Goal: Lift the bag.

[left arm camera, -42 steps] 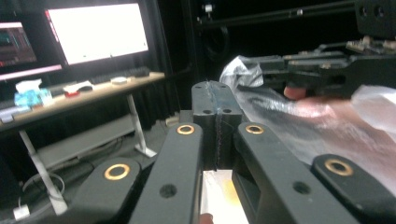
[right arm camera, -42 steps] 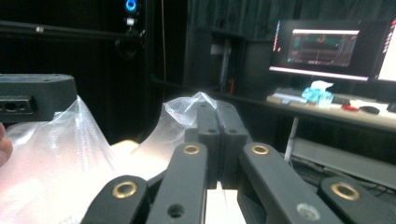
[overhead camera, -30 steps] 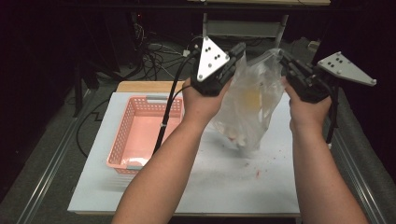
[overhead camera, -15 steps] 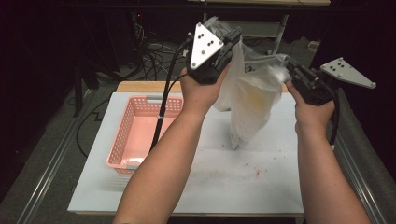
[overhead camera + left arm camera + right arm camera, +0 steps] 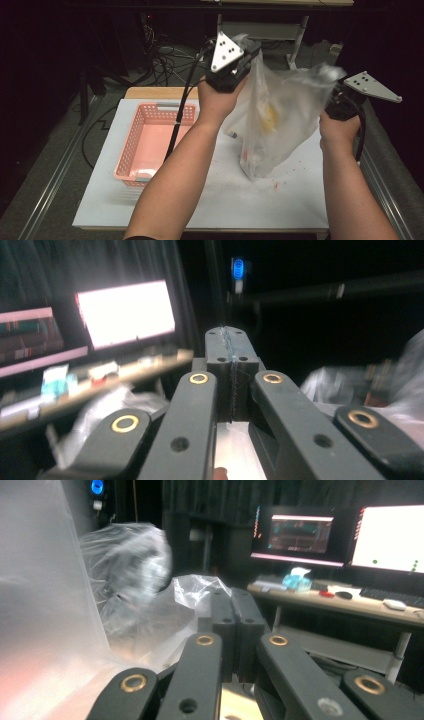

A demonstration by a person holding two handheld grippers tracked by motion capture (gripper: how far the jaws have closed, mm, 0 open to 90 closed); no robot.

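At frame centre, 2 grippers, left gripper (image 5: 248, 50) and right gripper (image 5: 334, 89), clamp a crinkled clear plastic bag (image 5: 280, 117) above the white surface (image 5: 210, 200); even, level lifting should keep its contents inside.

left tool (image 5: 243, 56): black body, grey three-cornered plate with dark dots, black cable | right tool (image 5: 334, 95): black, same grey plate, looped black cable | jaws: black links, brass-ringed pivots, small screw holes | forearms: bare, no sleeves

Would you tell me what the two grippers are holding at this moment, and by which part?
Both hold the clear plastic bag by its top edge: the left gripper at one upper corner, the right gripper at the other.
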